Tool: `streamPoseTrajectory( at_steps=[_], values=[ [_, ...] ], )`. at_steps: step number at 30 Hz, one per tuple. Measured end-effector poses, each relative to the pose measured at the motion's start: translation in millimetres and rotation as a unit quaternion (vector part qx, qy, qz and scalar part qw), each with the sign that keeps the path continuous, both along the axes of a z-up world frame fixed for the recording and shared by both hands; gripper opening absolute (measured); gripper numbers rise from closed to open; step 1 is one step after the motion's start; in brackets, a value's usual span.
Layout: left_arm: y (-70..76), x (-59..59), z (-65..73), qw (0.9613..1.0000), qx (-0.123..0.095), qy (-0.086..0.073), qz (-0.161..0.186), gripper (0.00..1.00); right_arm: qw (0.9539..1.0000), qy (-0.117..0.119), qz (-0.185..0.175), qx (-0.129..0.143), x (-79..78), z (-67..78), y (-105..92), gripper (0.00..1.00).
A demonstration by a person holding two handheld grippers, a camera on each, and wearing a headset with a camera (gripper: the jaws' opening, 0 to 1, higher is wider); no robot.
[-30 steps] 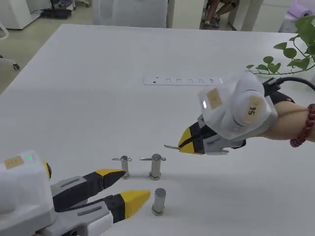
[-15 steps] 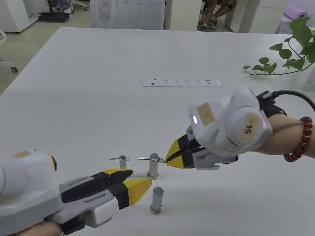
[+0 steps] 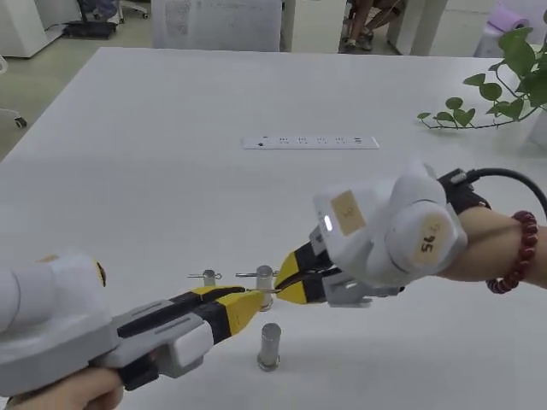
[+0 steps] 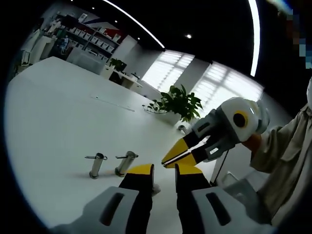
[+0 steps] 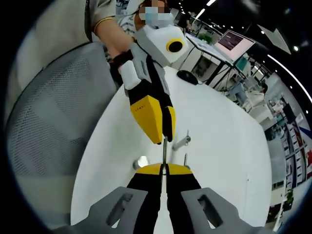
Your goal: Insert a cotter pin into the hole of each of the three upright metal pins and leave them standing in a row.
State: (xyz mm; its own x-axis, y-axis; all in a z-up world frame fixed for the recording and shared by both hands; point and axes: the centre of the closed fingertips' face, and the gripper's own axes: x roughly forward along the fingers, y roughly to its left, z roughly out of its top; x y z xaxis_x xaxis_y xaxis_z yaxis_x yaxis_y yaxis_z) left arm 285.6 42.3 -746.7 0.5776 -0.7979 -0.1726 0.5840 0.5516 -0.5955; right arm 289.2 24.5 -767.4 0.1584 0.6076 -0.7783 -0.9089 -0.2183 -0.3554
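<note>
Both reach inward, tips nearly meeting over the worktop [image 3: 171,171]: my right claw [image 3: 287,287] pinches a cotter pin [image 5: 164,147], my left claw [image 3: 250,302] seems slightly parted.

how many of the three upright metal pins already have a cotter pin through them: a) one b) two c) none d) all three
b, the left rear metal pin and right rear metal pin each carry a cotter pin, while the front metal pin is bare.
</note>
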Motion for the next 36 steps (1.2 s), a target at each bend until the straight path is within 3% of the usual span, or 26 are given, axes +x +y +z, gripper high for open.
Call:
streamPoseTrajectory(
  at_steps=[2, 21, 36],
  values=[
    [-0.4, 0.4, -0.8, 0.9999, -0.005, 0.01, 0.0, 0.14, 1.0, -0.002, 0.002, 0.0, -1.1, 0.2, 0.7, 0.03],
    [-4.2, -1.6, -2.3, 0.999, -0.022, 0.039, -0.009, 0.02, 0.9998, -0.016, 0.01, -0.003, -4.2, 2.0, 3.1, 0.03],
    [-4.1, -2.0, -5.9, 0.9982, -0.015, 0.057, -0.01, 0.02, 0.9996, -0.025, 0.013, -0.007, -5.2, 1.7, 4.9, 0.03]
  ],
)
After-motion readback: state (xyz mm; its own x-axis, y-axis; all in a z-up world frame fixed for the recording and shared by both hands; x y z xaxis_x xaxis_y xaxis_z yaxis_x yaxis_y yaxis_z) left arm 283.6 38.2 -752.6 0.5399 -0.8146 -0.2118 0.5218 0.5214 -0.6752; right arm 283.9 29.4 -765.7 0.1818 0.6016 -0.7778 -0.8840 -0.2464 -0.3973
